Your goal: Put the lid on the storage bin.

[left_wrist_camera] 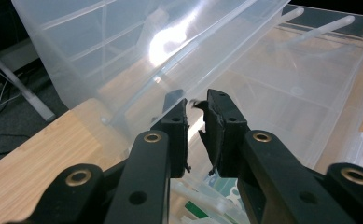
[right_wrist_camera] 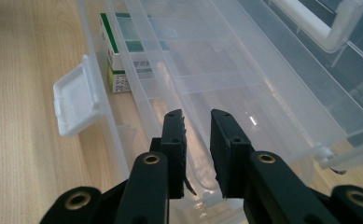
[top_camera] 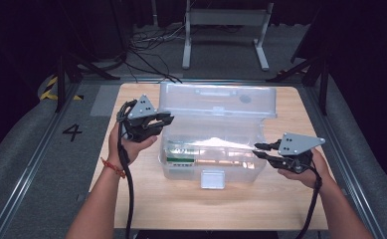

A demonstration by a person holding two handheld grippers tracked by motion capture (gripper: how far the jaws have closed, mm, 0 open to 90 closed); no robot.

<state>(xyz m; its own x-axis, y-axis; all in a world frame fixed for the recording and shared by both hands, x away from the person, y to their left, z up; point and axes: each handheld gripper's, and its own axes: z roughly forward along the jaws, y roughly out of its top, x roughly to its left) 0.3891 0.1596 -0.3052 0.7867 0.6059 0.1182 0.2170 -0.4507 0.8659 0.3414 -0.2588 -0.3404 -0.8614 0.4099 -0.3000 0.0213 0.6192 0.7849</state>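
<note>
A clear plastic box [top_camera: 181, 172] stands mid-table with its lid [top_camera: 216, 99] raised at the back. Inside are a clear tray [right_wrist_camera: 244, 93] and a green-and-white carton [top_camera: 178, 155] [right_wrist_camera: 123, 60]. A white latch [top_camera: 213, 179] [right_wrist_camera: 74, 100] hangs on the front wall. My left gripper [top_camera: 168, 119] [left_wrist_camera: 195, 116] hovers at the box's left end by the lid's edge, jaws all but together with nothing seen between them. My right gripper [top_camera: 258, 149] [right_wrist_camera: 197, 126] is at the box's right end, jaws slightly apart over the tray's end rim, with the pads not pressing on it.
The wooden table [top_camera: 191, 209] has bare strips in front of and beside the box. Behind it stand a white metal frame [top_camera: 226, 30] and loose cables [top_camera: 151, 45] on the floor. A "4" [top_camera: 72, 132] is marked on the grey floor at left.
</note>
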